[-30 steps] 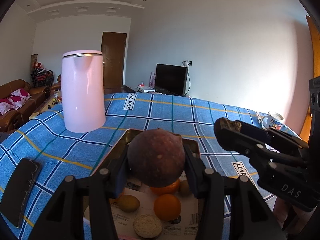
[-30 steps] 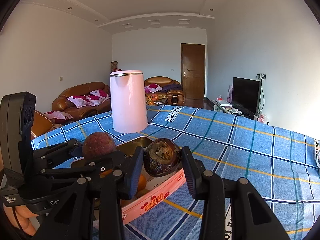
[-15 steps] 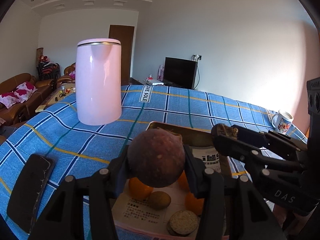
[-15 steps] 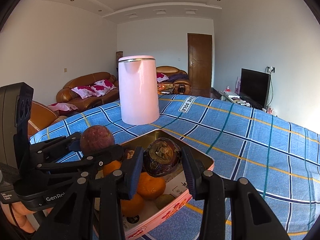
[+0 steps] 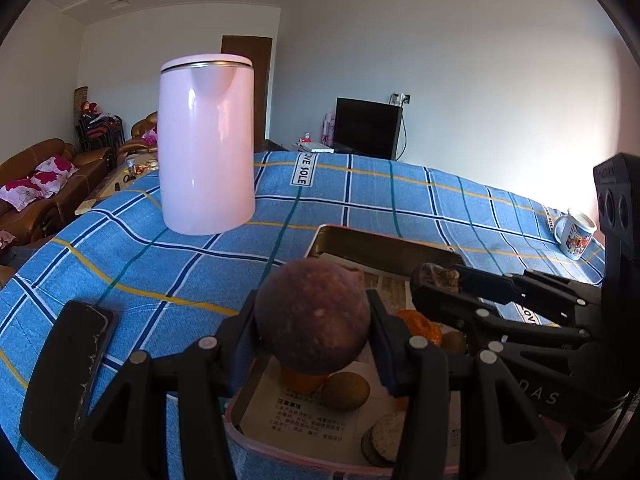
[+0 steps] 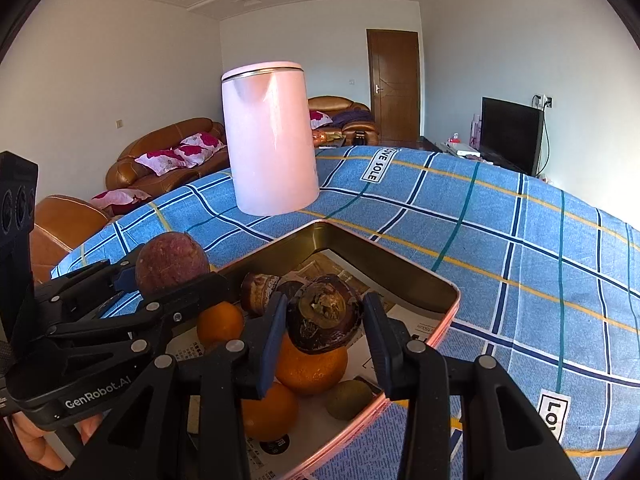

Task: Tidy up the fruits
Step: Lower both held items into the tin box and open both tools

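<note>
So the blue plaid tablecloth (image 6: 500, 240) is filling most of both frames, with the pink kettle (image 6: 270, 140) now sitting bigger in the upper middle than it was a second ago. Both grippers are getting carried forward and lower over the metal tin (image 6: 400, 264). The tin is taking up the bottom center now, with oranges (image 6: 312, 364) and kiwis (image 5: 346, 390) lying inside.

The left gripper (image 5: 312, 328) is squeezing a round passion fruit (image 5: 312, 316). The right gripper (image 6: 324, 320) is clamping a dark mangosteen (image 6: 324, 316) right above an orange. I'm guessing both are about to get dropped in.
</note>
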Motion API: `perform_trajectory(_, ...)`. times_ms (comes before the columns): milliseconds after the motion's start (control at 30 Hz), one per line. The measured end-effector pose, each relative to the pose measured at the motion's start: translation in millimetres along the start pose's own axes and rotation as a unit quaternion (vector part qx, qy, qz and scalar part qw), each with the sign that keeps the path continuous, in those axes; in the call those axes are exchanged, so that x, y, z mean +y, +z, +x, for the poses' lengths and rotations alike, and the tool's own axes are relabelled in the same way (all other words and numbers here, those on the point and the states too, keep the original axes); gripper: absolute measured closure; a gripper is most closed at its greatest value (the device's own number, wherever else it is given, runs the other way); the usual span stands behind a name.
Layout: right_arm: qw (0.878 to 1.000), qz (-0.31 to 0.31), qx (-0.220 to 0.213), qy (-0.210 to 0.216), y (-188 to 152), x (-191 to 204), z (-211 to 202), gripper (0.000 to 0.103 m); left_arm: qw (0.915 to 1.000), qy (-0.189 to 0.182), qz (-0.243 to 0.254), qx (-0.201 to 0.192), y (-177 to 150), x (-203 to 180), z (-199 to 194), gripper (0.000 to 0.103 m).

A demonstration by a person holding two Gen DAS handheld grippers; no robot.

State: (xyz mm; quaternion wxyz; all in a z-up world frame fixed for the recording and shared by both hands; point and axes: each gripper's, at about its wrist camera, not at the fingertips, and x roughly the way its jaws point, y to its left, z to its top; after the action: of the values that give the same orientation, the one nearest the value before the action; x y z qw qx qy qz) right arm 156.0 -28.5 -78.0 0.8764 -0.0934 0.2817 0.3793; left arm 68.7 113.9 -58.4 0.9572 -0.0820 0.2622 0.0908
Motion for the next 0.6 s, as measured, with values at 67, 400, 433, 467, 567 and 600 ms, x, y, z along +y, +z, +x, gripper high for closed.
perform_trajectory(67, 1.0, 0.006, 0.007, 0.003, -1.6, -1.1, 3.7, 0.062, 1.0, 0.001, 0.001, 0.001, -0.1, -1.1, -0.4, 0.051)
perform_trajectory(400, 1.0, 0.011, 0.026, -0.006, -3.3, -3.1, 8.3, 0.062, 0.9998, 0.005, 0.015, 0.01, -0.8, -4.5, 1.8, 0.051)
perform_trajectory(433, 1.0, 0.011, 0.026, -0.007, -3.4, -3.0, 8.2, 0.062, 0.9997, 0.008, 0.02, 0.012, -0.6, -6.4, 2.8, 0.051)
perform_trajectory(467, 1.0, 0.011, 0.026, -0.007, -3.5, -2.7, 8.4, 0.062, 0.9996, 0.01, 0.023, 0.012, -0.6, -7.8, 2.7, 0.051)
perform_trajectory(567, 0.999, 0.014, 0.028, -0.005, -4.6, -3.4, 7.6, 0.062, 0.9996, 0.009, 0.024, 0.014, -0.8, -9.2, 3.4, 0.05)
perform_trajectory(600, 0.999, 0.016, 0.028, -0.004, -4.6, -4.6, 7.4, 0.062, 0.9996, 0.008, 0.024, 0.014, -1.3, -9.6, 3.2, 0.05)
